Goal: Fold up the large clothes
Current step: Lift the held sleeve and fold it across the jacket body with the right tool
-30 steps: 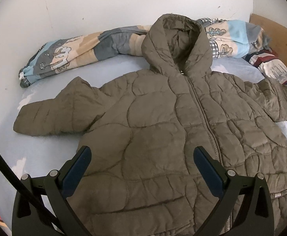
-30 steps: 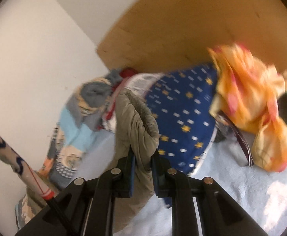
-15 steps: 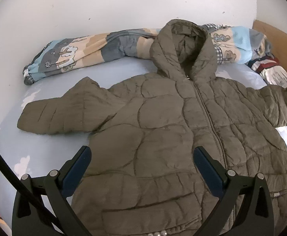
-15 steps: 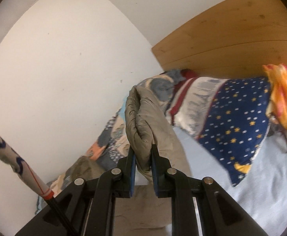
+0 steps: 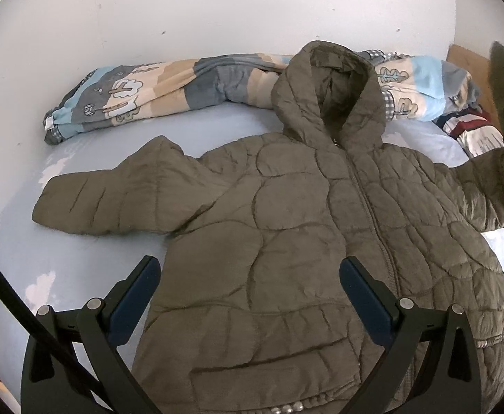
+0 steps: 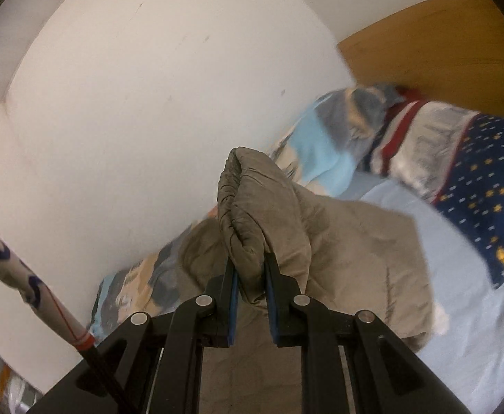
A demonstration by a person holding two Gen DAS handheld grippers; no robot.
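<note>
Soft even daylight, fisheye-warped edges, right wrist view motion-blurred.

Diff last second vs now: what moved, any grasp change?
The right hand-held gripper, still shut on the jacket sleeve cuff, has lifted it off the bed and is carrying it in over the olive jacket. The left hand-held gripper stays open above the hem, having backed off slightly. No new grasp or release. The patterned blanket is unmoved.

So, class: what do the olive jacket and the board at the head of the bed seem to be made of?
Jacket: seemingly thin synthetic shell over padding, matte; puffy stitched panels, fine wrinkles where the right gripper pinches its sleeve. Board: looks like wood or wood-look laminate, smooth; tan with faint grain.
</note>
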